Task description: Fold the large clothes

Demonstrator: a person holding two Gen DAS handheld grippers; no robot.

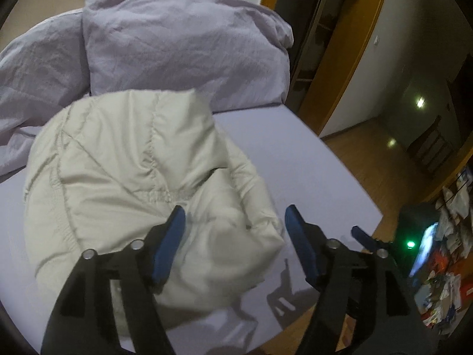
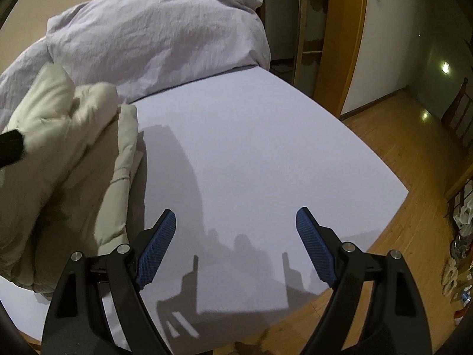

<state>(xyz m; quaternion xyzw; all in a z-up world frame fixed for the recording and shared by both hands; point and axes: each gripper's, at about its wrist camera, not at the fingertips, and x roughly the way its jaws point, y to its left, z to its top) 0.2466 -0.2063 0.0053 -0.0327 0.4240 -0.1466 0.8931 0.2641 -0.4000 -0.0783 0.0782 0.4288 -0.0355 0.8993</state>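
A cream padded jacket [image 1: 127, 177] lies bunched on the lilac bed sheet [image 1: 295, 162]. My left gripper [image 1: 233, 219] is open just above the jacket's near right part, holding nothing. In the right wrist view the jacket [image 2: 59, 162] lies at the left, and my right gripper [image 2: 236, 222] is open and empty over bare sheet [image 2: 266, 133] to its right. The right gripper's blue fingertip also shows in the left wrist view [image 1: 362, 235]. A black part of the left gripper shows at the right wrist view's left edge [image 2: 10, 146].
A crumpled lilac duvet [image 1: 177, 44] is piled at the far side of the bed. The bed's right edge drops to a wooden floor [image 2: 414, 148]. A wooden door frame [image 1: 334, 59] stands beyond. Clutter and a lit device [image 1: 419, 245] lie on the floor at right.
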